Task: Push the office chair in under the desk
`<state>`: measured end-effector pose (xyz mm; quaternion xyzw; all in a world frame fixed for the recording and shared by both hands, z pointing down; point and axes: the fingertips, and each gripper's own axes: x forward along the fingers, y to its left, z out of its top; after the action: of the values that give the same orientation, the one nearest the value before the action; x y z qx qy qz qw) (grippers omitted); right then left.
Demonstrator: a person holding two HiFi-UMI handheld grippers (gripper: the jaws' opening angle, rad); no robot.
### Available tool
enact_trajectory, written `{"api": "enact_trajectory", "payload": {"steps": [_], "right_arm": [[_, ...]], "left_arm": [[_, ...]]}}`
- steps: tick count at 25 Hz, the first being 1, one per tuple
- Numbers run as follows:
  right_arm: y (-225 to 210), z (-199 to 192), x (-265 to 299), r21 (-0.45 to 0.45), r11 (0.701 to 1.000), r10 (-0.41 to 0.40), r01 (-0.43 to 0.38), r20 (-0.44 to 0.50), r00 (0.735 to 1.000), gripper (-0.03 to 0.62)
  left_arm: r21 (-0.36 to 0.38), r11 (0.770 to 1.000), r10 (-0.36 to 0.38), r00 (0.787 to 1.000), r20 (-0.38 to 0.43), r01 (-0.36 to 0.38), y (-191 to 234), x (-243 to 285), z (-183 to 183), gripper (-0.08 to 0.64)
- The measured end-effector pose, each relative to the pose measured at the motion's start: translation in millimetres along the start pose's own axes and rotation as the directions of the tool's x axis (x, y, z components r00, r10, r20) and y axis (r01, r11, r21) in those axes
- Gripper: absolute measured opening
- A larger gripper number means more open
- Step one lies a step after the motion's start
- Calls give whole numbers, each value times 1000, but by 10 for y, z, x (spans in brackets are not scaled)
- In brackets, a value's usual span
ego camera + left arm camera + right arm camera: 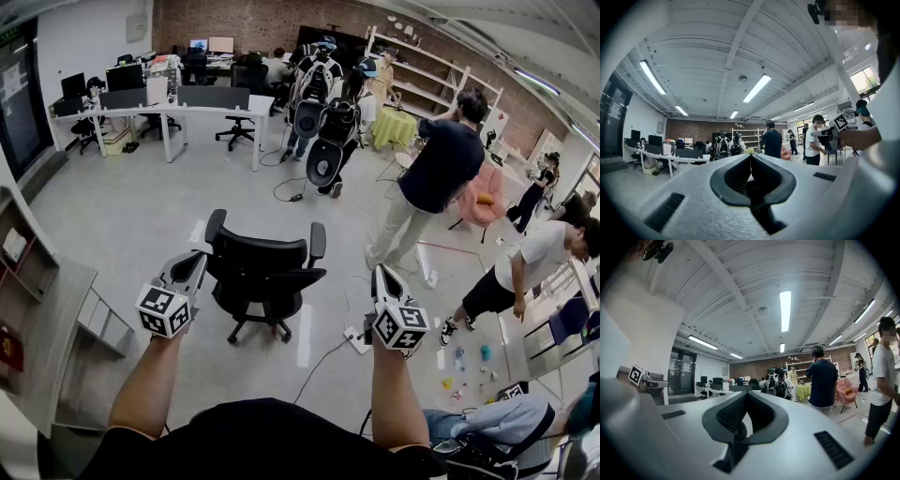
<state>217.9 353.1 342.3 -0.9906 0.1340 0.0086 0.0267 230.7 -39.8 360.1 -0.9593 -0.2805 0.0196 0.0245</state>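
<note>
Left claw (194,265): shut tight, nothing inside, held level, just left of the chair, not touching it.
Right claw (381,273): shut tight too, empty, level, a bit off to the right of the chair.
Office chair (261,267): black, on wheels, out on the open floor between the two claws and a little ahead; not under any desk yet.
Step now: probably reach in to the chair back.
Doing it well: keep both claws shut, press one on each side of the back, and push slow and even (a chair on wheels likely spins with a lopsided push). Steer round the cord.
Floor (141,225): grey and smooth, good for rolling, with white tape marks here and there.
Cord and plug strip (357,339): on the floor just right of the chair wheels; maybe a snag for a wheel.
Grey counter (52,309): close by at the left edge.
People: one in a dark top (436,164) and one bending in a white top (530,258), both off to the right, well apart from the chair.
White desks (220,98): far across the room; likely the goal, but hard to say for sure.
Brick wall (272,21): at the very back.
</note>
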Motion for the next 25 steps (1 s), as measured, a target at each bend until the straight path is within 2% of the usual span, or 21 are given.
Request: {"api": "enact_trajectory", "payload": {"steps": [9,14,18,25], "right_arm": [[-215,-91,-111,17,1000,12,-12,-3,1000,8],[-81,-185,-57,49,997,66,-65,-12,998,8],[54,-291,-28,37,993,114,-113,-45,992,8],[126,-405,12,12,993,115,-114,-90,989,8]], "left_arm": [[27,1000,7,999,-33,-6,-245,-19,-73,17],[23,999,45,998,-52,-44,-105,-155,-119,17],[17,999,48,997,-64,-47,-58,-187,-215,17],[-6,1000,23,996,-87,-23,12,-96,-432,17]]}}
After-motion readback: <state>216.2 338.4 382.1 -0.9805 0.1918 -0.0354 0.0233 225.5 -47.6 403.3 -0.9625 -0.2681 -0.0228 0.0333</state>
